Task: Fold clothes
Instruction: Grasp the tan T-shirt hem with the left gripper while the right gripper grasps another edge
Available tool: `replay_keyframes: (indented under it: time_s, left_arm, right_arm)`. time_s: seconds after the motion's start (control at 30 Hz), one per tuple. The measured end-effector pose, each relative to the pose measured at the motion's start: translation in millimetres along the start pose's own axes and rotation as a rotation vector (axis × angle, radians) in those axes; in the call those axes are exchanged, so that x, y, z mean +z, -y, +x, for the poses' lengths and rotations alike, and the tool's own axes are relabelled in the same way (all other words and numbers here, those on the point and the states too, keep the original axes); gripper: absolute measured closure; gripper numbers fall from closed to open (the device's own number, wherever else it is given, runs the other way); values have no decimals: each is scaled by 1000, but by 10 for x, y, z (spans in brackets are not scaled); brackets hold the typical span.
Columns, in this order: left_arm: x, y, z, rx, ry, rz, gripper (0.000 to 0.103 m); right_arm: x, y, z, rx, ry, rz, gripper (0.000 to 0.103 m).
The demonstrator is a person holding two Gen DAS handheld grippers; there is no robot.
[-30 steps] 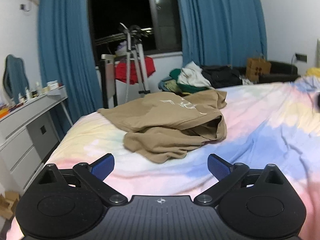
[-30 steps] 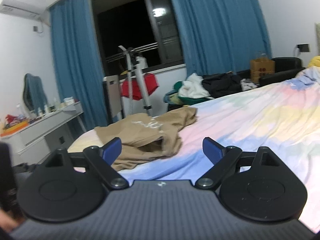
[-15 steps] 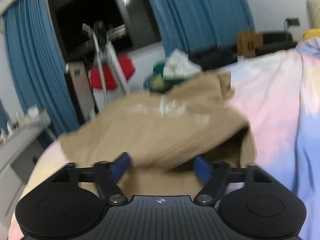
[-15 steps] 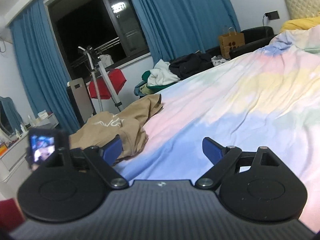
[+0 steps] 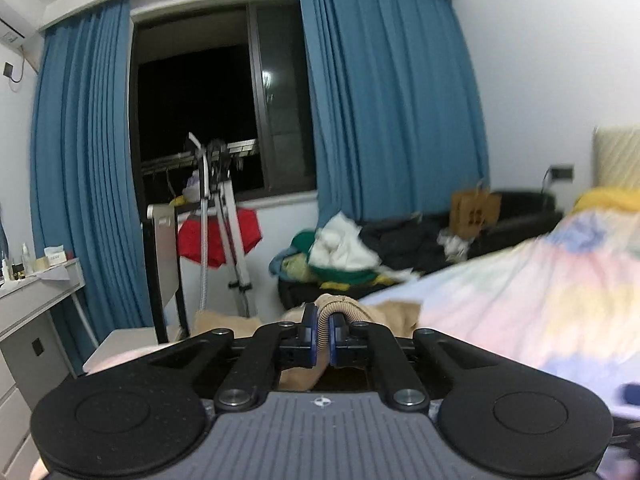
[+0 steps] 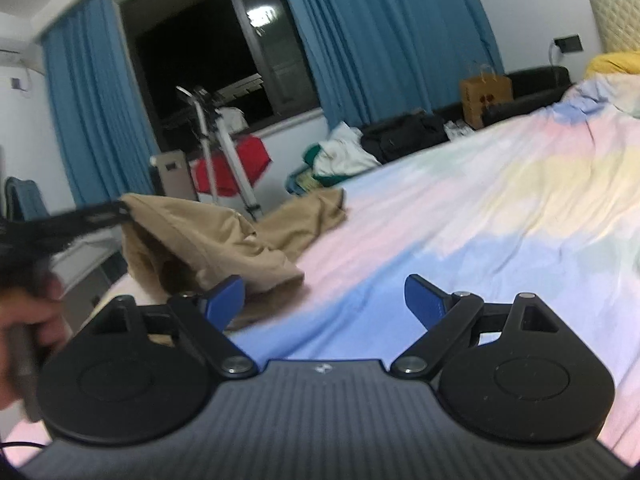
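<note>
A tan sweatshirt (image 6: 224, 240) lies crumpled on the pastel bedsheet (image 6: 500, 208) near the bed's left end. My left gripper (image 5: 324, 330) is shut on a ribbed edge of the tan sweatshirt (image 5: 340, 310) and lifts it off the bed. In the right wrist view the left gripper (image 6: 116, 212) holds that raised edge at the left. My right gripper (image 6: 324, 304) is open and empty, low over the sheet just right of the sweatshirt.
A pile of clothes (image 5: 340, 252) lies beyond the bed's far side by a dark sofa with a brown paper bag (image 5: 474, 210). A drying rack with a red cloth (image 5: 218, 236) stands at the window. A white dresser (image 5: 28, 320) is at left.
My left gripper moved onto the sweatshirt, shut on its ribbed edge and raised it. My right gripper stayed open and moved closer to the garment.
</note>
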State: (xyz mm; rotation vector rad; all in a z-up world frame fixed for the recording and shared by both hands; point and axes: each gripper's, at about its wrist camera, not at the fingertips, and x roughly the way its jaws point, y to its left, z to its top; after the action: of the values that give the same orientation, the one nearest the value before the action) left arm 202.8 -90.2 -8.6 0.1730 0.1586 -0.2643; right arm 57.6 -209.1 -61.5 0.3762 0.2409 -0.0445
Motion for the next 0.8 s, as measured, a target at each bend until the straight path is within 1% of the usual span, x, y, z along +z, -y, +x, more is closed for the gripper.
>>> replay_keyframes:
  time_s: [0.07,0.17,0.23,0.3,0.33,0.37,0.4,0.47,0.53,0.57,0.6,0.63,0.67,0.8]
  left_arm:
    - [134,-27,-353,-25,19,-27,97]
    - [189,-30,-771,-67,-3,-78,97]
    - [178,-73,-1053,-89,-4,-114,97]
    - [142,-144,-1272,-95,21,-152,97]
    - [105,-199,-1336,-97,31,-173,97]
    - [67,-254,-1399,-100,42,-194,97]
    - [18,-320,-1416,-115,47,-226,97]
    - [-55,-468,-1460,-125,52,-279,97]
    - [-132,-610,-1488,-130,57,-325,97]
    - [-161,-681,-1485,-132,58,-340,97]
    - [-189,-751,-1482,-134,59,-355,97]
    - [-211,-819,-1482,-126,60,-363,97]
    - [-233,-888,-1482,-119,60,-372,97]
    - [-319,-1155,-1496,-90,64,-409,97]
  right_arm:
    - [30,-90,-115,44,24,-26,14]
    - [80,-257,-351,142,39,-62,14]
    - [95,-408,-513,201,15,-76,14]
    - [51,-572,-627,225,-41,-71,15]
    - [23,-655,-682,235,-71,-69,18]
    - [-14,-745,-720,241,-96,-67,26]
    - [-60,-837,-742,247,-109,-66,28]
    - [-153,-1014,-718,251,-129,-69,29]
    - [-235,-1153,-564,238,-177,-53,32]
    - [-278,-1202,-465,225,-203,-22,36]
    - [-323,-1253,-360,208,-231,17,43]
    - [-368,-1304,-255,191,-258,57,47]
    - [-396,-1341,-170,179,-264,86,52]
    - [-458,-1441,115,144,-225,175,53]
